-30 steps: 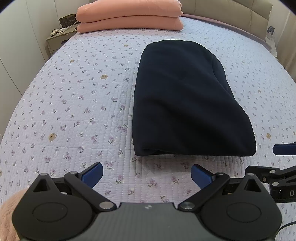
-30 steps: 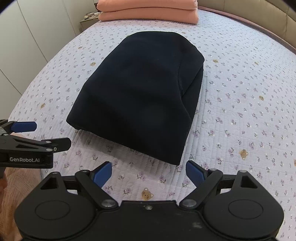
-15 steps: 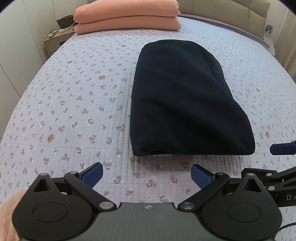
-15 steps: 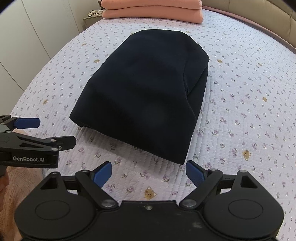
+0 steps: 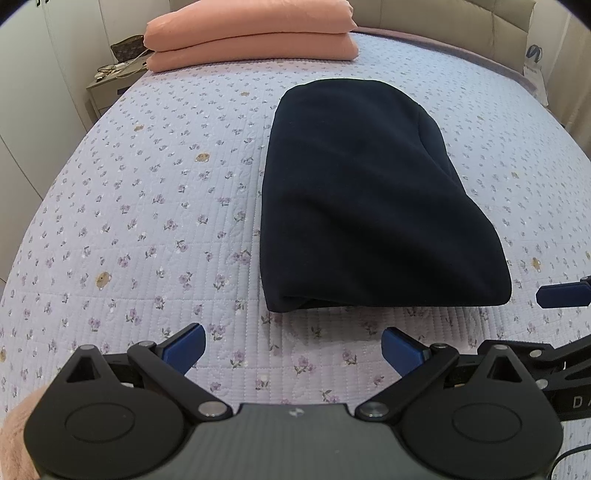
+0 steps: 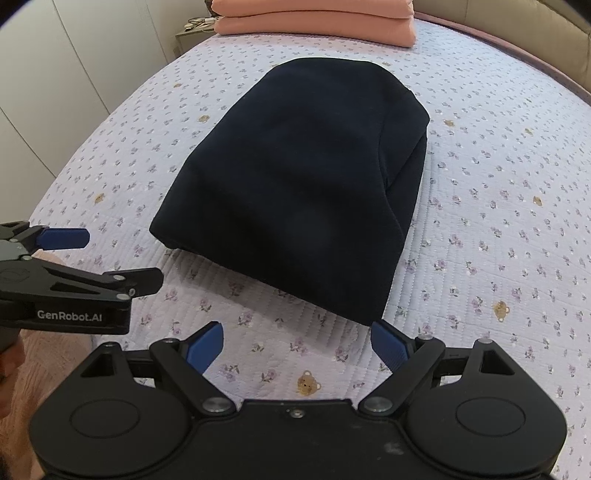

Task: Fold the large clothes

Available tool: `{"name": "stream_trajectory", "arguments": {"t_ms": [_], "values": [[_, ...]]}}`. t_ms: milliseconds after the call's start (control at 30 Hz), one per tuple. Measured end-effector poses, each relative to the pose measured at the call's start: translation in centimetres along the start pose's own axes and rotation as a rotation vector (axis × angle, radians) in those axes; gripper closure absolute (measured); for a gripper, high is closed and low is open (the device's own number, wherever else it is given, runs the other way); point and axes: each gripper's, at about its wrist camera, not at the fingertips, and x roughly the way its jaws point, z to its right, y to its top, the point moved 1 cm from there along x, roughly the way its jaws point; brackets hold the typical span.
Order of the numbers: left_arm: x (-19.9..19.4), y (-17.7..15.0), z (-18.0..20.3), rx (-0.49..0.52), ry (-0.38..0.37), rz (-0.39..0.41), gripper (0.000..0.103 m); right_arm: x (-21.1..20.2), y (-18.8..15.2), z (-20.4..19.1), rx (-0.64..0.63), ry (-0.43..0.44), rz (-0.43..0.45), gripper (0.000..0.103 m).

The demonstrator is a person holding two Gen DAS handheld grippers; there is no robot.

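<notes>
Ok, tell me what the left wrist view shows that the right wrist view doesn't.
Only the left wrist view: a white bag by the headboard, and a brown pouch on the nightstand.
Only the right wrist view: the left hand-held gripper from the side, with its GenRobot.AI label.
Both: the folded navy garment on the floral quilt, the peach bedding stack, and open grippers.

The folded garment [image 5: 373, 206] lies on the bed [image 5: 147, 206], about midway between its left and right edges, its long sides running from near edge to far edge. Two stacked folded blankets [image 5: 251, 40] rest at the far edge, behind the garment and apart from it. A nightstand [image 5: 110, 79] stands beyond the bed's far left corner. The left gripper [image 5: 293, 345] and the right gripper [image 6: 295, 341] hover over the near edge, side by side, before the garment
</notes>
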Motion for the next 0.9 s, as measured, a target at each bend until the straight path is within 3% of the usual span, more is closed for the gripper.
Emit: {"name": "stream_trajectory", "arguments": {"t_ms": [333,900], "values": [[0.27,0.04,0.1,0.028,0.036,0.005,0.0,0.07,-0.07,-0.07,-0.003,0.009,-0.001,0.001],[0.62,0.06,0.19,0.044,0.019,-0.003,0.0,0.25,-0.09,-0.33,-0.009,0.01,-0.011,0.001]]}}
